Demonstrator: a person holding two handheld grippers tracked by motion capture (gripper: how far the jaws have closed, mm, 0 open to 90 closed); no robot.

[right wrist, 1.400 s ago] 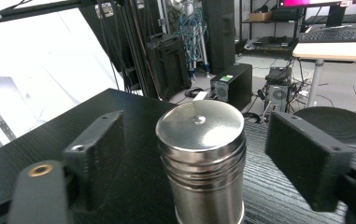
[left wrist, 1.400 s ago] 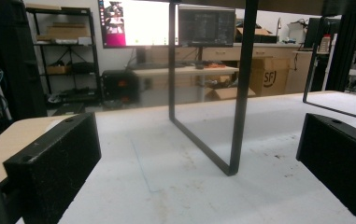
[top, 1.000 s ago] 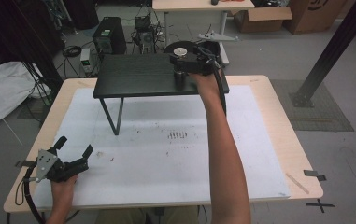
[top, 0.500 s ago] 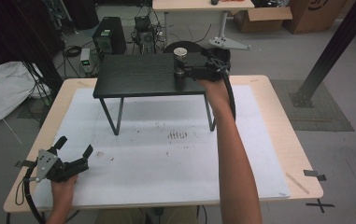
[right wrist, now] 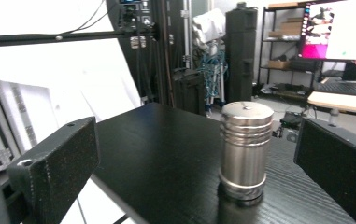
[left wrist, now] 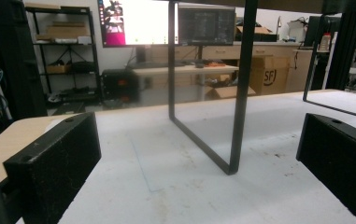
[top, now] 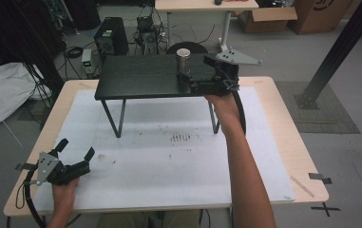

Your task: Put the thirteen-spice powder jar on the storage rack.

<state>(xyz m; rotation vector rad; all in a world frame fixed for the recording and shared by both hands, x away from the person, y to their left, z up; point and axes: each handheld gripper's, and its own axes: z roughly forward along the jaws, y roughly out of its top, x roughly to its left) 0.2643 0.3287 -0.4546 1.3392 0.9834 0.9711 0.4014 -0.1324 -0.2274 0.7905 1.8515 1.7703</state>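
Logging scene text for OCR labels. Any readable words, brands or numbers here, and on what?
"SF": on a cardboard box behind the table, left gripper view; reading uncertain.
Monitor contents: too blurred to read.
Steel cylinder on the black stand: no markings visible.
Cardboard box print in the high view: cut off, unreadable.

Far edge of the black stand (top: 140, 80) behind the steel cylinder (top: 183, 59), unreadable monitor text.

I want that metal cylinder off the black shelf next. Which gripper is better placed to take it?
The right gripper. It is up at the black shelf, open, with the metal cylinder standing between its jaws. The left gripper sits open, low at the table's near left corner, far from it.
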